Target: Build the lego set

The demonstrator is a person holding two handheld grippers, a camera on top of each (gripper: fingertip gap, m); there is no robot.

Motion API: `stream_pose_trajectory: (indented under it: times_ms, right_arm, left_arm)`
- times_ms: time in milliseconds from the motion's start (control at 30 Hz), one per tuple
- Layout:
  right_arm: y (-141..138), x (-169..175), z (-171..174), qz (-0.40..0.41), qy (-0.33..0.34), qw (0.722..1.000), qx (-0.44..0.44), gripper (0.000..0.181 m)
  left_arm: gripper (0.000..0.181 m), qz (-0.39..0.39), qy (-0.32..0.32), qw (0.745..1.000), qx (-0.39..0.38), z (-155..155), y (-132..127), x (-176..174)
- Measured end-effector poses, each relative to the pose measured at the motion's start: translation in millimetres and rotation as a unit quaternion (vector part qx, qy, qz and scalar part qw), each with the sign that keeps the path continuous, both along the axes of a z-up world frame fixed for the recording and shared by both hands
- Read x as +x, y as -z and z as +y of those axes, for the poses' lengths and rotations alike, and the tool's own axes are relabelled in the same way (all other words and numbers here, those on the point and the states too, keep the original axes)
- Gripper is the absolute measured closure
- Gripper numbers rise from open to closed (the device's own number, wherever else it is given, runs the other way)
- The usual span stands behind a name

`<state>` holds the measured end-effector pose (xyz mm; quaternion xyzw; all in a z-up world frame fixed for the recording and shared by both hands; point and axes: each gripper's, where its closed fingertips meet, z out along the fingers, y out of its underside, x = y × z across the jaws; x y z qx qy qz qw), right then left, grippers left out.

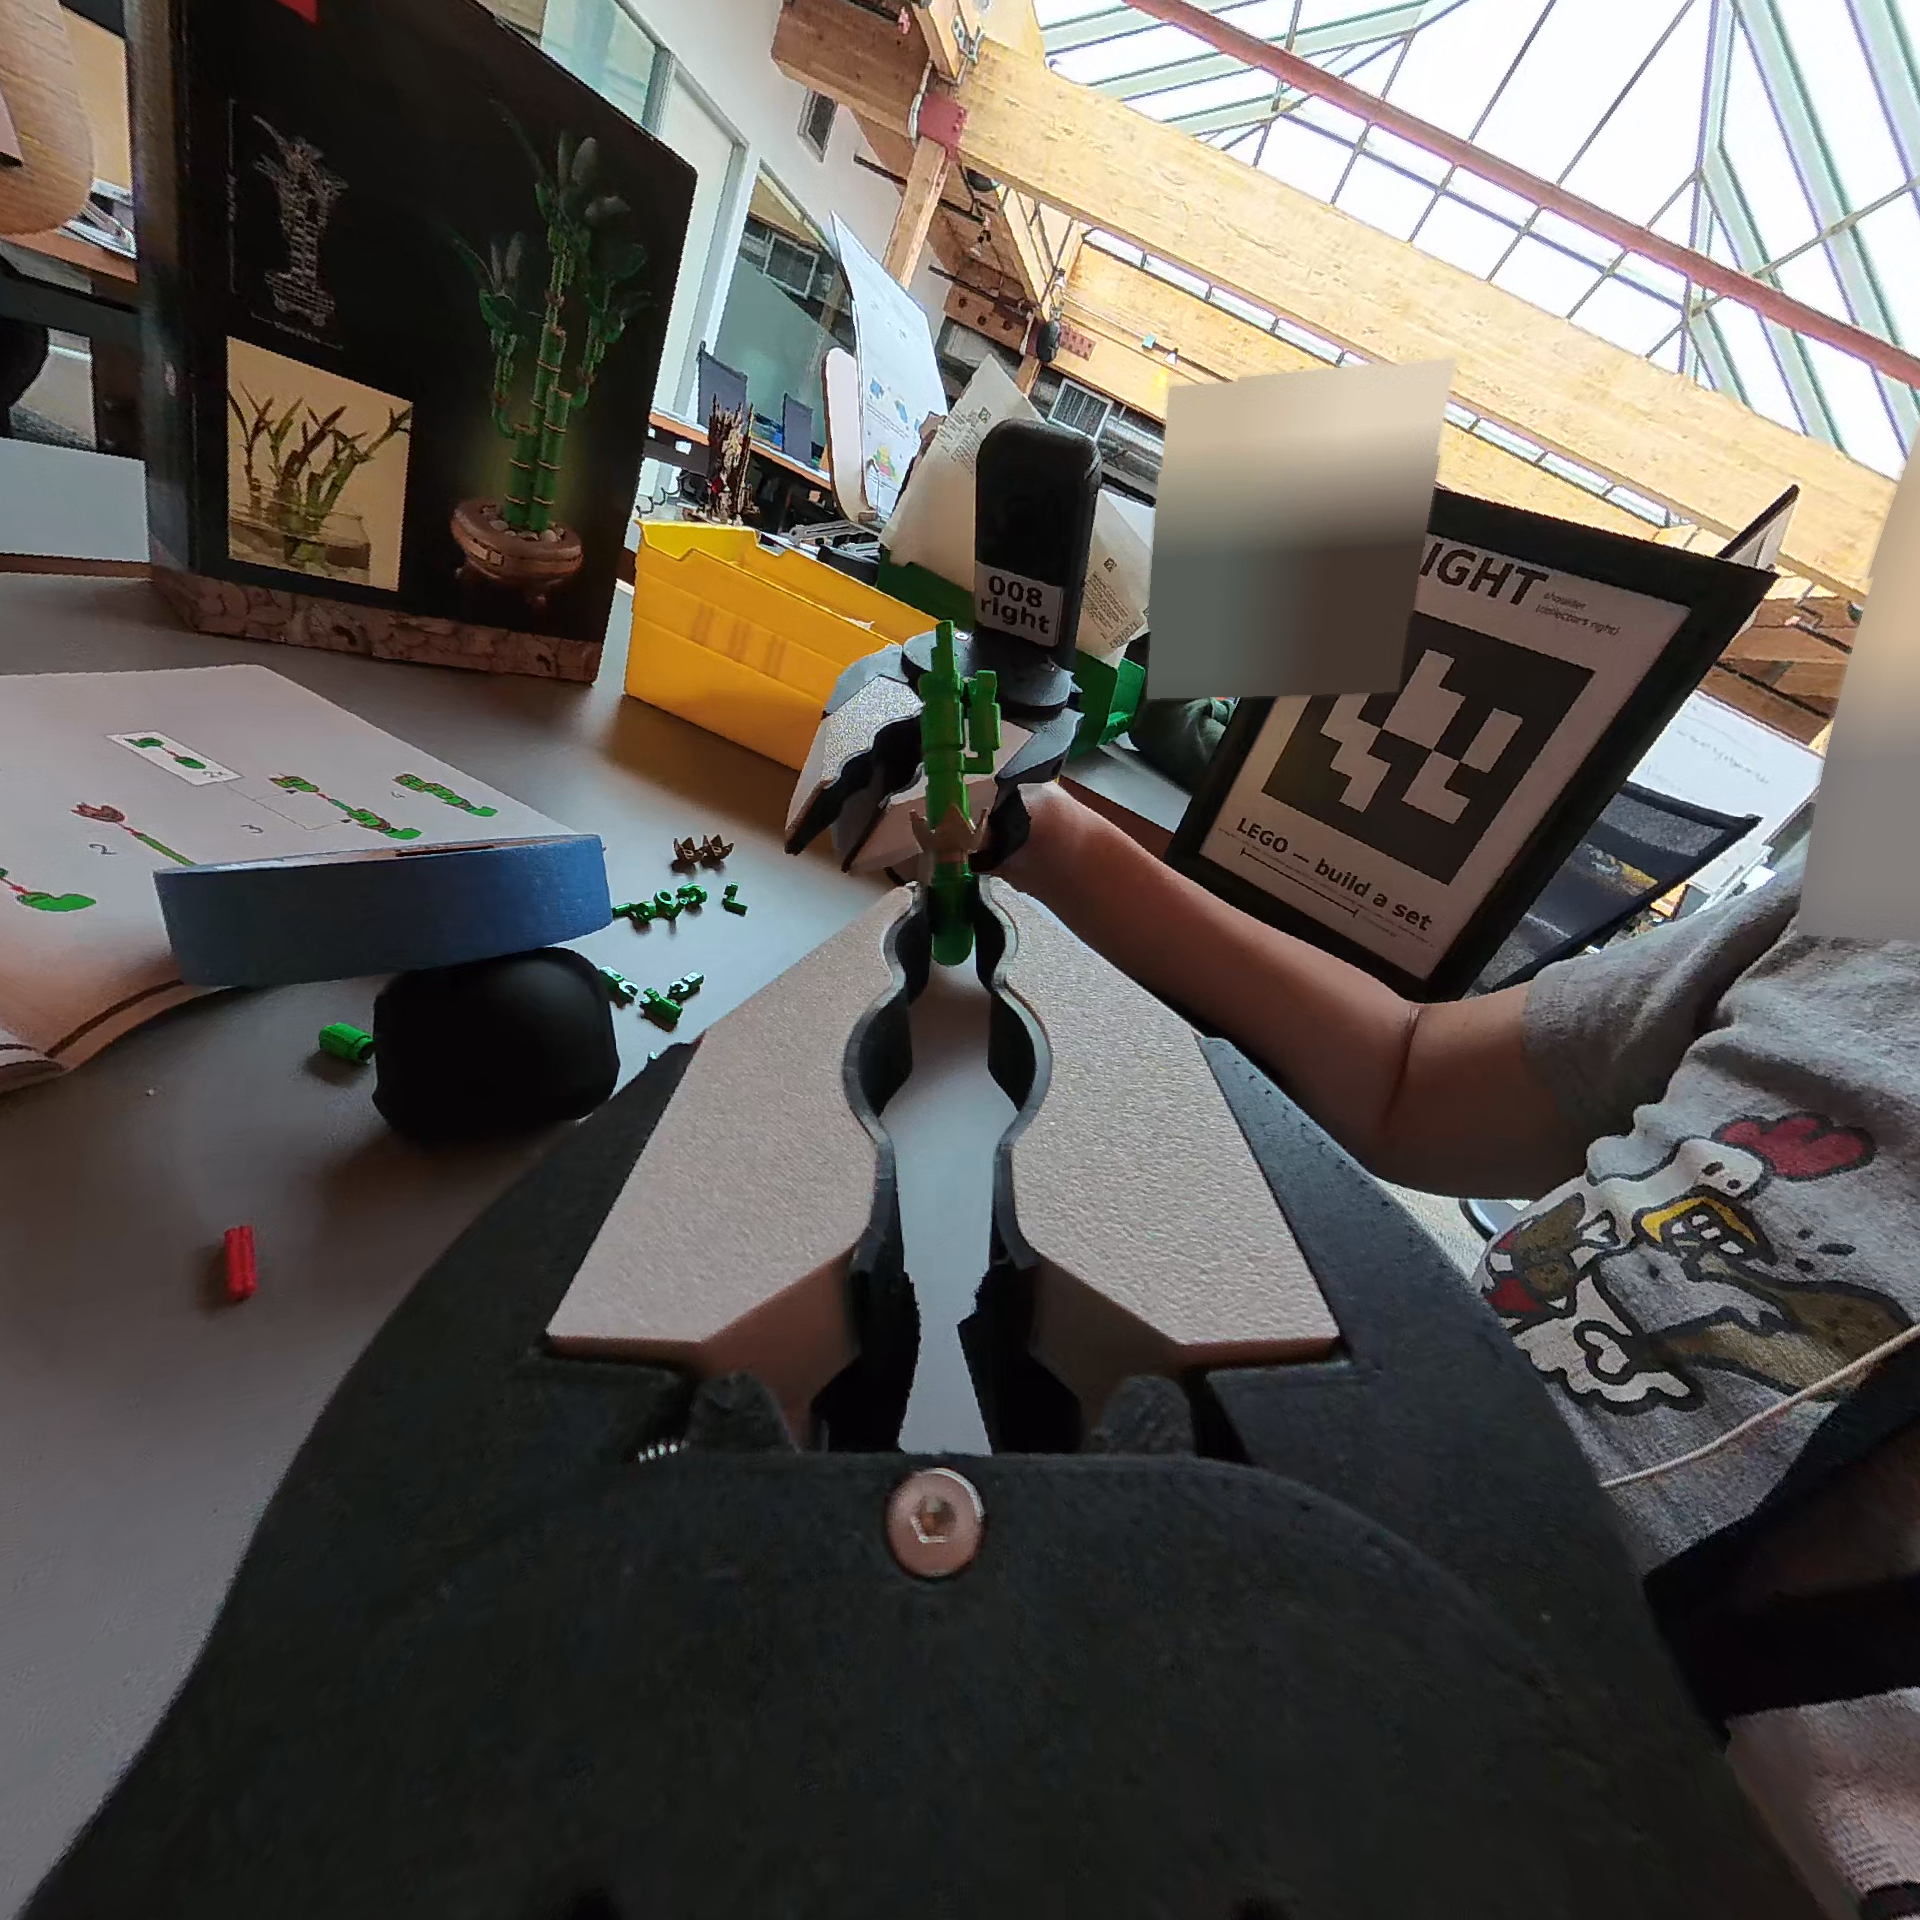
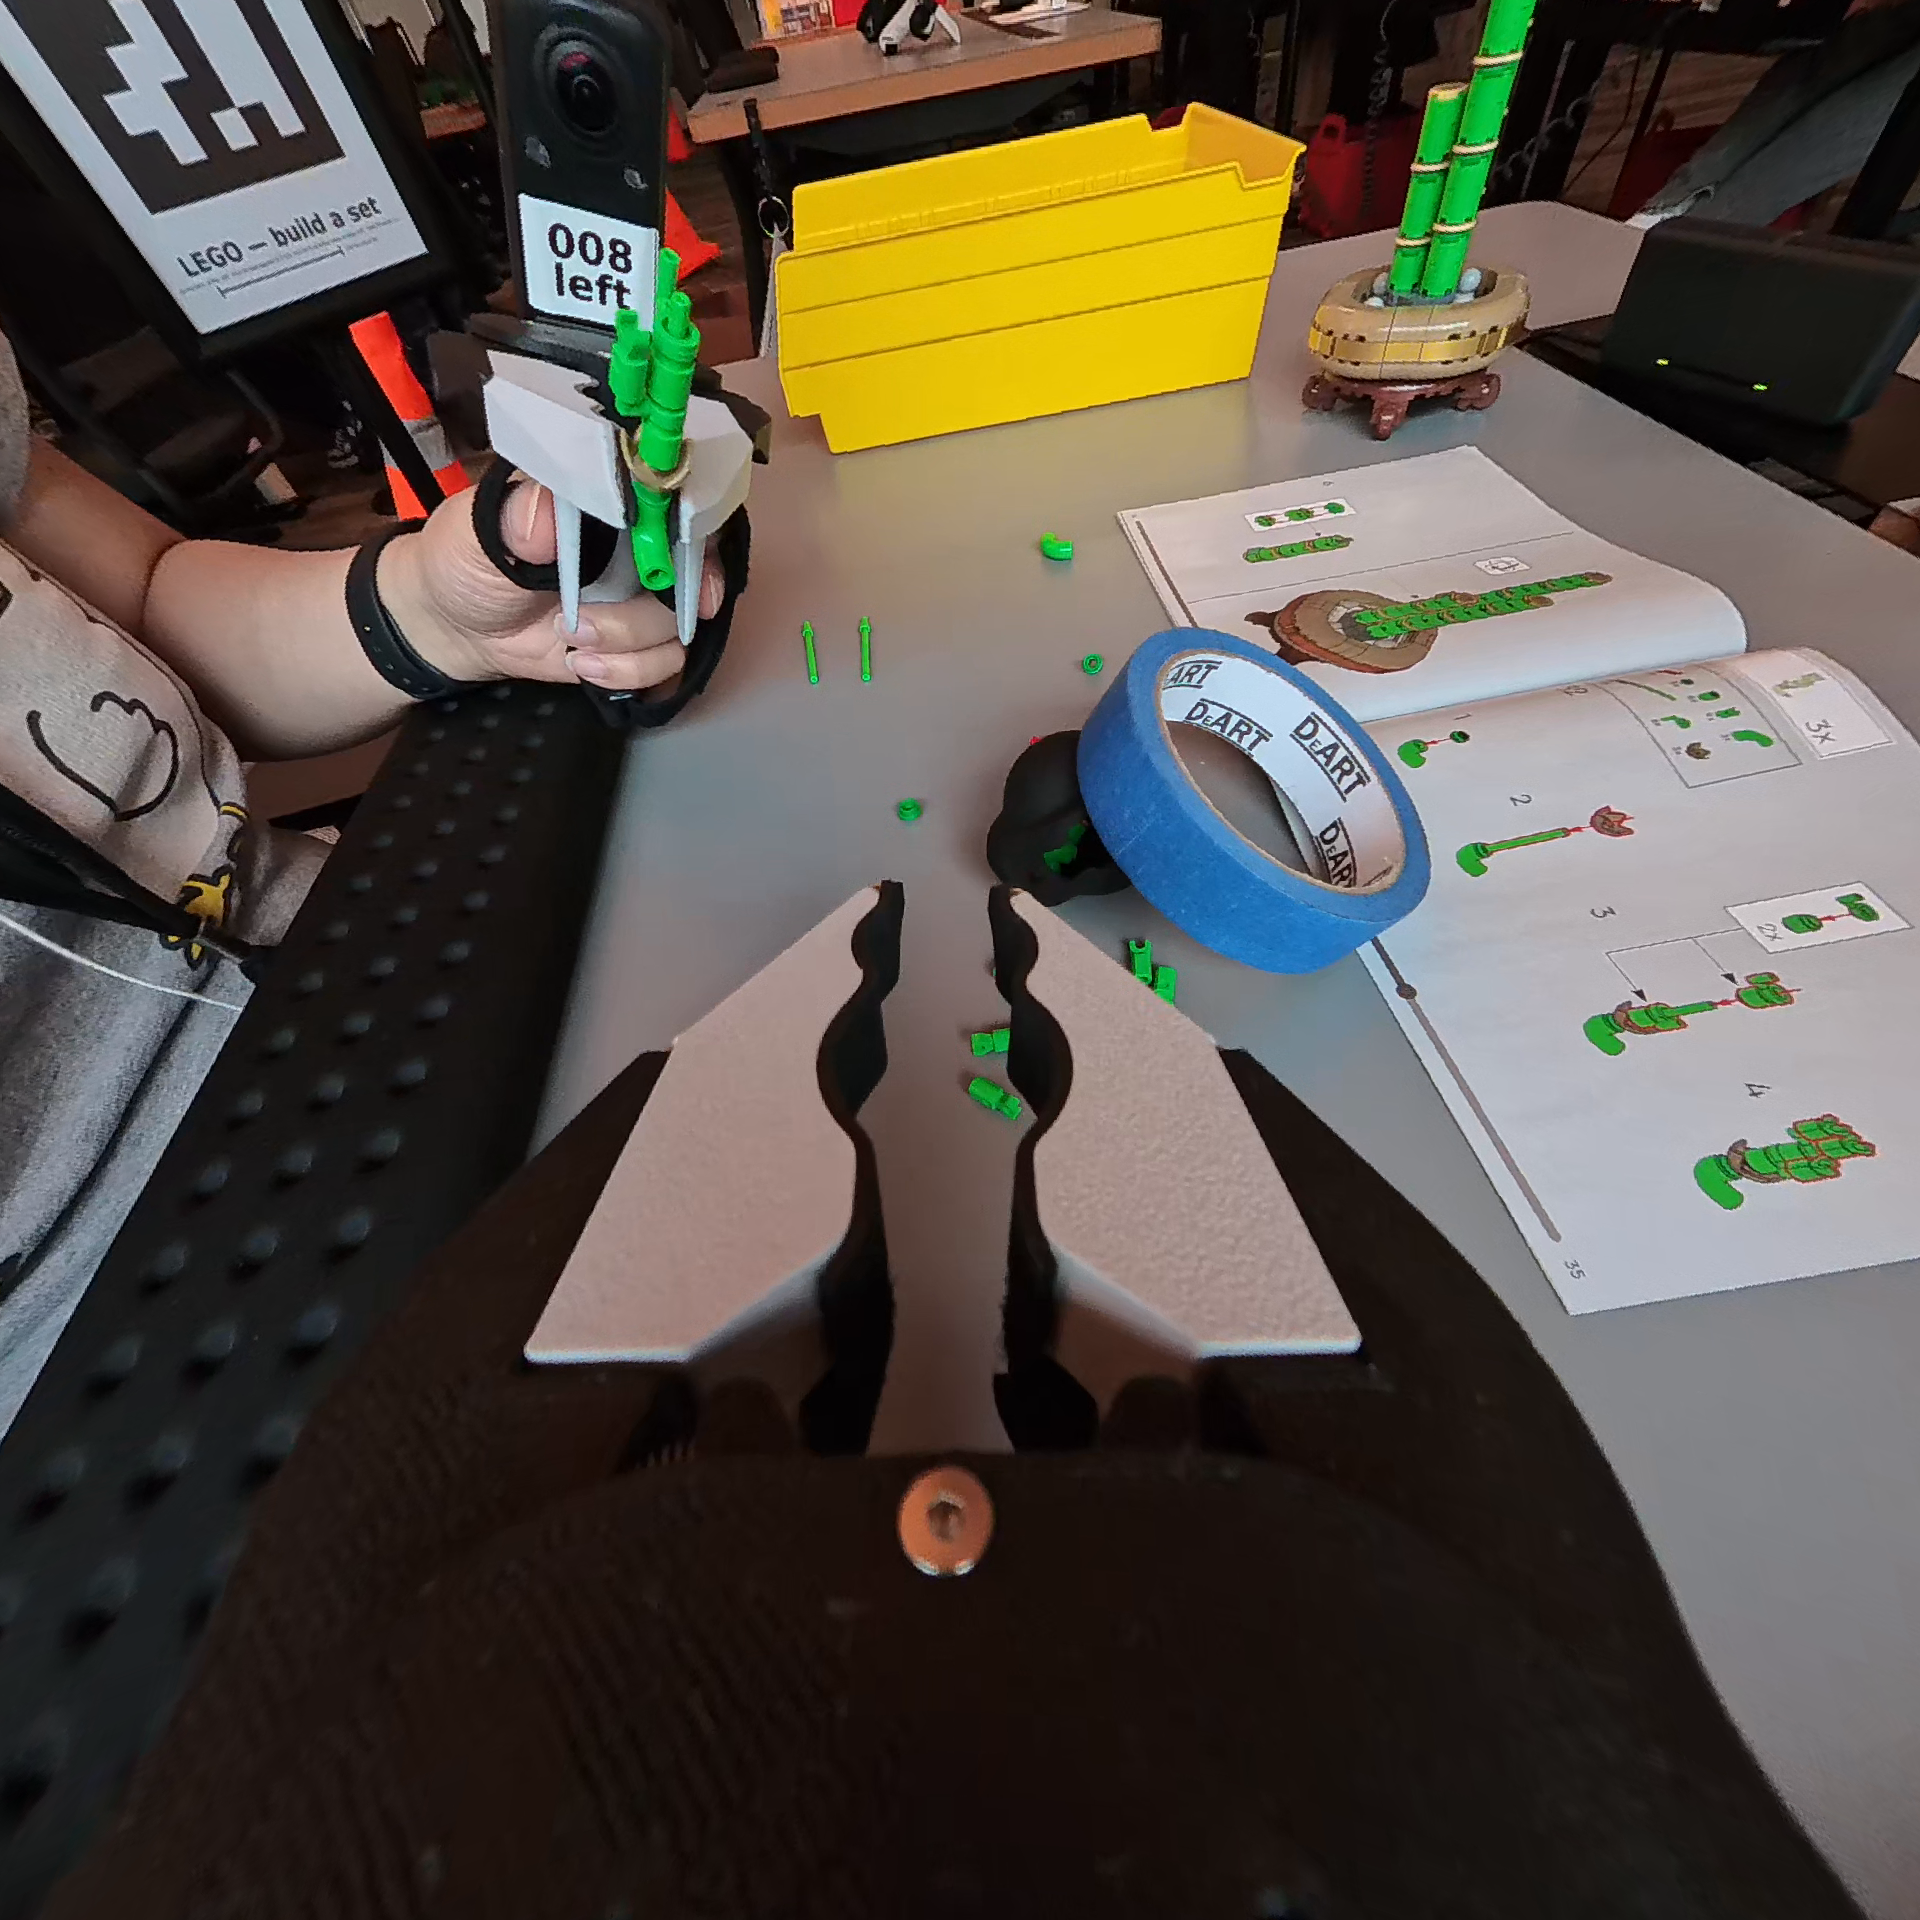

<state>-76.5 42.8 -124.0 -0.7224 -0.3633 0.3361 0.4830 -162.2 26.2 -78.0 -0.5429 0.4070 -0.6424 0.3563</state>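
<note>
My left gripper (image 1: 948,906) is shut on the lower end of a green bamboo stalk assembly (image 1: 948,727) with a tan ring, and holds it upright above the table. It also shows in the right wrist view (image 2: 649,457), with the stalk (image 2: 657,405) raised at the upper left. My right gripper (image 2: 943,899) is open and empty, low over the grey table, with loose green pieces (image 2: 992,1070) between and beside its fingers. In the left wrist view the right gripper (image 1: 904,821) sits just behind the stalk, apart from it.
A blue tape roll (image 2: 1236,831) leans on a black lump (image 2: 1039,810) on the open instruction booklet (image 2: 1662,1039). Two green axles (image 2: 836,649) lie mid-table. A yellow bin (image 2: 1029,281) and a built bamboo pot (image 2: 1418,312) stand behind. The set box (image 1: 416,312) and a red pin (image 1: 239,1262) are left. One gripper's finger ends stand about 11 cm off the other's. The black lump (image 2: 1039,810) lies around 7 cm away from my right fingertips.
</note>
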Motion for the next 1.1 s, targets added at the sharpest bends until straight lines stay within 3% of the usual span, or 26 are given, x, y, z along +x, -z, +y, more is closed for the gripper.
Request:
stream_pose_trajectory:
  times_ms: [1100]
  right_arm:
    - [4.9,-1.9,0.2,-0.014,-0.001,1.0,0.003,0.167]
  left_arm:
    - [0.177,0.005,-0.001,1.0,0.002,-0.9,2.7,2.8]
